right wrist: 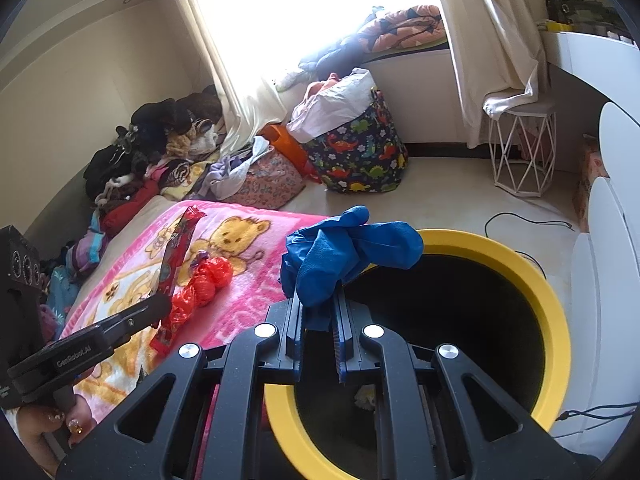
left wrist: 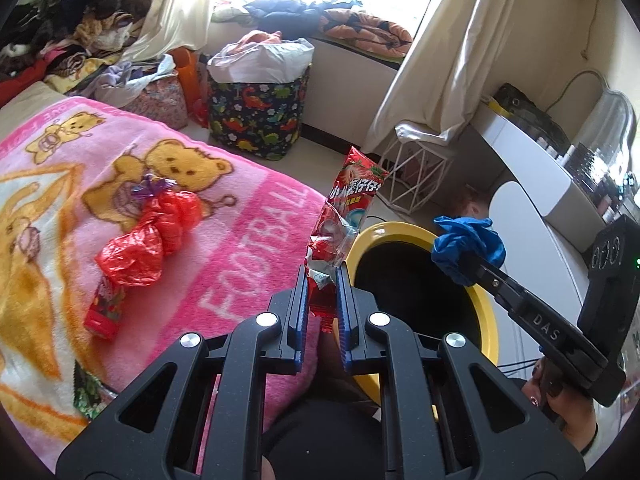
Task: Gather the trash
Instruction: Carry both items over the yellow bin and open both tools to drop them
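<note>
My left gripper (left wrist: 323,276) is shut on a long red snack wrapper (left wrist: 352,196) that stands upright at the bed's edge, beside the yellow-rimmed trash bin (left wrist: 486,312). My right gripper (right wrist: 318,300) is shut on a crumpled blue glove (right wrist: 348,252) and holds it over the near rim of the bin (right wrist: 556,320). The glove also shows in the left wrist view (left wrist: 468,246). A crumpled red plastic bag (left wrist: 152,240) and a small red packet (left wrist: 104,308) lie on the pink bear blanket (left wrist: 240,248).
A dinosaur-print laundry basket (left wrist: 260,116) stands by the window. A white wire stool (right wrist: 524,152) stands on the floor at the right. Piled clothes (right wrist: 160,152) lie at the bed's far end. A white desk (left wrist: 540,176) is beside the bin. A black cable (right wrist: 520,216) runs across the floor.
</note>
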`<state>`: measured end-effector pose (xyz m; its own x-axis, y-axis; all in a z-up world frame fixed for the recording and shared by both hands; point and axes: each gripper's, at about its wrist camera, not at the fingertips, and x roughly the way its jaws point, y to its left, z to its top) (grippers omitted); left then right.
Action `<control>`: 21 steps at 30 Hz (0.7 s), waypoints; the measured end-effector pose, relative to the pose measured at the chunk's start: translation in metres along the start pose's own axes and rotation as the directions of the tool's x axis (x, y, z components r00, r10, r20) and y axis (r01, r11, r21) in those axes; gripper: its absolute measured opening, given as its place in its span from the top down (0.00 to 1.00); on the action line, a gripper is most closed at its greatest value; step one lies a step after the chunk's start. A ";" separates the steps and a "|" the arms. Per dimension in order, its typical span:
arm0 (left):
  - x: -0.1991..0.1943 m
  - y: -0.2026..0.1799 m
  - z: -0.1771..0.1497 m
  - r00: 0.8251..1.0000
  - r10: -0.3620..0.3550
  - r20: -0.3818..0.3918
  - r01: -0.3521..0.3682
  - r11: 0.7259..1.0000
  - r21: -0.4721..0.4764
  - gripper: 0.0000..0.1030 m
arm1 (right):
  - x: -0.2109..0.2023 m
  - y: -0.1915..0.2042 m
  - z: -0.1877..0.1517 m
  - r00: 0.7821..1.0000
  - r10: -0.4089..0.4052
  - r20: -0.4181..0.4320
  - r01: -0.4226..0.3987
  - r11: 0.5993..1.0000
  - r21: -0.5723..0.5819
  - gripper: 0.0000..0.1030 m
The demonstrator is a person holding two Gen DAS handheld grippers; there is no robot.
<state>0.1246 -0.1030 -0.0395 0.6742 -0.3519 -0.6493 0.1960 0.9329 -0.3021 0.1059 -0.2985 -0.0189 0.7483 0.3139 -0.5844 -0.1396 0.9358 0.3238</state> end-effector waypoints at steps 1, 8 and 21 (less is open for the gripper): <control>0.000 -0.001 0.000 1.000 -0.003 -0.001 0.003 1.000 0.002 0.92 | -0.001 -0.002 0.001 1.000 -0.003 0.001 0.003 1.000 0.002 0.89; 0.003 -0.016 -0.002 0.999 -0.032 -0.010 0.032 0.999 0.022 0.92 | -0.008 -0.009 0.003 0.999 -0.038 0.005 0.038 0.999 0.012 0.89; 0.019 -0.038 -0.009 0.994 -0.086 -0.062 0.090 0.993 0.070 0.92 | -0.015 -0.029 0.003 0.996 -0.091 -0.020 0.092 0.995 0.041 0.89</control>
<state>0.1236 -0.1457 -0.0463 0.6097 -0.4346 -0.6629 0.3051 0.9005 -0.3098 0.1013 -0.3306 -0.0172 0.7450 0.2305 -0.6259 -0.0438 0.9533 0.2990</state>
